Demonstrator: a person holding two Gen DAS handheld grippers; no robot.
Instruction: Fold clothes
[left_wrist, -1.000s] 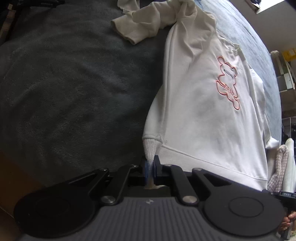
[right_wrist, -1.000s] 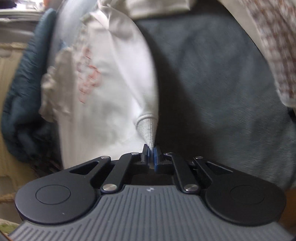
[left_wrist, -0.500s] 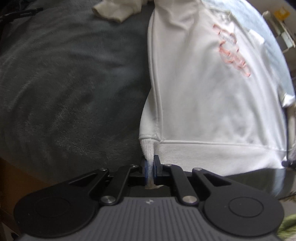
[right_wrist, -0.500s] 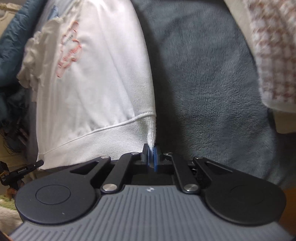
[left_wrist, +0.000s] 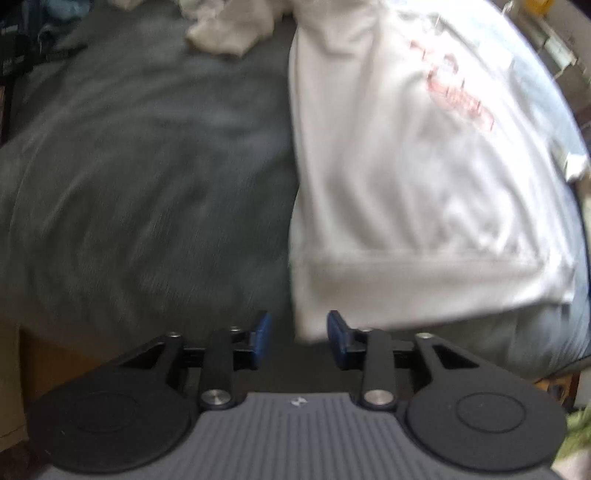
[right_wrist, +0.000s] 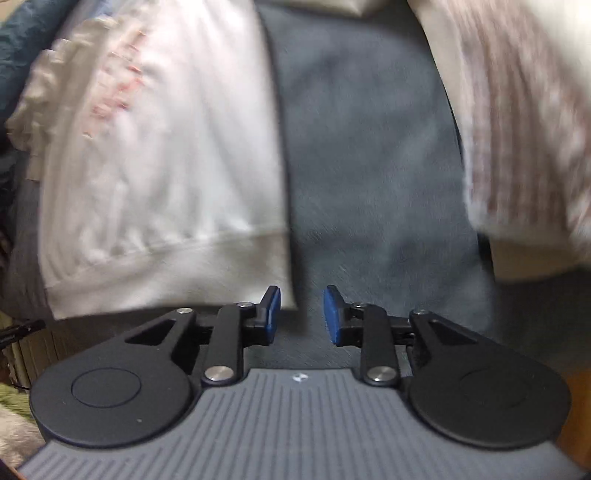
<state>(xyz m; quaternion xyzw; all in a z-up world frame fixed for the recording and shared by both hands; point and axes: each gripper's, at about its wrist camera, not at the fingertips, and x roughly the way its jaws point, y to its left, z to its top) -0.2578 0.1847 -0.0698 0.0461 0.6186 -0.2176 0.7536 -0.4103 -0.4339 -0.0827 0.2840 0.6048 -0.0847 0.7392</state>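
Note:
A white sweatshirt (left_wrist: 406, 177) with a red outline print lies flat on the dark grey blanket (left_wrist: 140, 177). My left gripper (left_wrist: 298, 334) hangs over its near left hem corner; the jaws are opening, and the corner lies loose between the blue pads without being pressed. In the right wrist view the same sweatshirt (right_wrist: 166, 177) spreads to the left. My right gripper (right_wrist: 302, 314) is at its near right hem corner, jaws opening. The hem edge sits just ahead of its left pad, and only the blanket (right_wrist: 369, 177) shows in the gap.
A crumpled white sleeve (left_wrist: 229, 26) lies at the far edge in the left wrist view. A pink-and-white checked garment (right_wrist: 524, 118) lies on the blanket to the right of my right gripper. A dark blue quilt (right_wrist: 14, 51) bunches at the far left.
Both grippers were shut on the sweatshirt's ribbed hem corners and have now let go. The sweatshirt went from hanging stretched to lying flat on the blanket.

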